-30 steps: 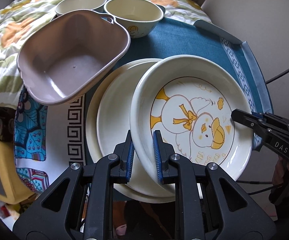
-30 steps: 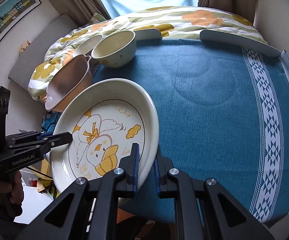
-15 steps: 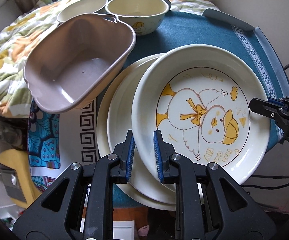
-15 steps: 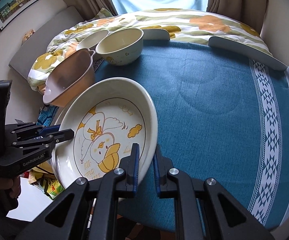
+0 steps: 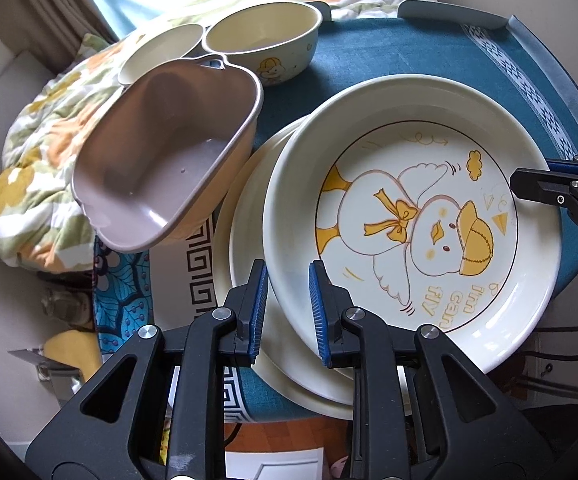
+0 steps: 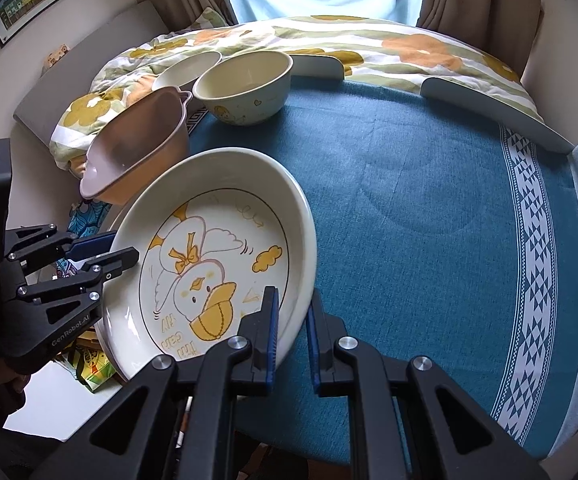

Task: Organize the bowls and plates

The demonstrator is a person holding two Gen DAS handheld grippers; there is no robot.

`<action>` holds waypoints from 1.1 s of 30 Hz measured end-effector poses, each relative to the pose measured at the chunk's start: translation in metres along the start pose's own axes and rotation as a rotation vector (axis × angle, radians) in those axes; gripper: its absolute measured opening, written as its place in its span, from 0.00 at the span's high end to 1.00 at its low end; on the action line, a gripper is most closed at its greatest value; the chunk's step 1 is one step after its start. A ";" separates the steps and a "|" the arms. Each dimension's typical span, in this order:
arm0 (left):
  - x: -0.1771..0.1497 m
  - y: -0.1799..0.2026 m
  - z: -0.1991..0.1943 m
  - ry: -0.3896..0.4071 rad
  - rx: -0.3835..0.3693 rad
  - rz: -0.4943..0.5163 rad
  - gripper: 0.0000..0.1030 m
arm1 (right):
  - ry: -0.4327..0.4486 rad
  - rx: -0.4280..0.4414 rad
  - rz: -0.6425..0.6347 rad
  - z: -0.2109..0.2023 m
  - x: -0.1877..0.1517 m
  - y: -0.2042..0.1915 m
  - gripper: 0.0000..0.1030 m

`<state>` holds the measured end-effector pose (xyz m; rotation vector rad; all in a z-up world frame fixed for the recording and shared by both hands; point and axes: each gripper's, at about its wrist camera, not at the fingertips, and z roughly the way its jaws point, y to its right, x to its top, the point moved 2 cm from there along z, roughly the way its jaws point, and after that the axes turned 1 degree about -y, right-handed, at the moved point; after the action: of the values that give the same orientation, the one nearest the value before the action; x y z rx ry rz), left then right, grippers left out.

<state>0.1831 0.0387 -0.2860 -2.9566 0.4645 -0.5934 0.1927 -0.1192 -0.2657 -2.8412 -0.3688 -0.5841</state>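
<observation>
The duck plate is held at two opposite points of its rim, tilted, above a plain plate that lies on the blue tablecloth. The right gripper is clamped on the rim nearest its camera, one pad inside the well and one outside. The left gripper straddles the opposite rim; its jaws stand a little apart, and whether its pads press the rim cannot be told.

The plate is judged to be glazed ceramic: stiff, fairly heavy, and slick on its glossy surface. A chip or a break is likely if it is dropped or knocked against the plate below. The raised rim is the only sound place for a hold, and a deep bite over the lip is to be preferred, since a shallow one on the glaze may slip. With one grip alone the plate is likely to swing downward, so it is best lowered flat and gently.

A brown square bowl leans beside the plates; a round cream bowl and a smaller dish stand behind it.
</observation>
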 end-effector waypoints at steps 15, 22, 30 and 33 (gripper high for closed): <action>-0.002 0.000 -0.003 -0.009 0.037 0.011 0.82 | -0.016 -0.073 -0.078 0.009 0.003 -0.012 0.88; -0.003 0.002 -0.007 -0.004 0.057 0.027 0.82 | -0.020 -0.084 -0.085 0.010 0.002 -0.014 0.88; -0.006 0.000 -0.009 -0.004 0.071 0.026 0.82 | -0.035 -0.091 -0.093 0.013 0.003 -0.016 0.88; -0.006 0.000 -0.010 -0.005 0.075 0.018 0.82 | -0.043 -0.087 -0.094 0.016 0.001 -0.017 0.87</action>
<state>0.1740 0.0404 -0.2790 -2.8788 0.4577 -0.5884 0.1946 -0.0991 -0.2765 -2.9370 -0.4989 -0.5706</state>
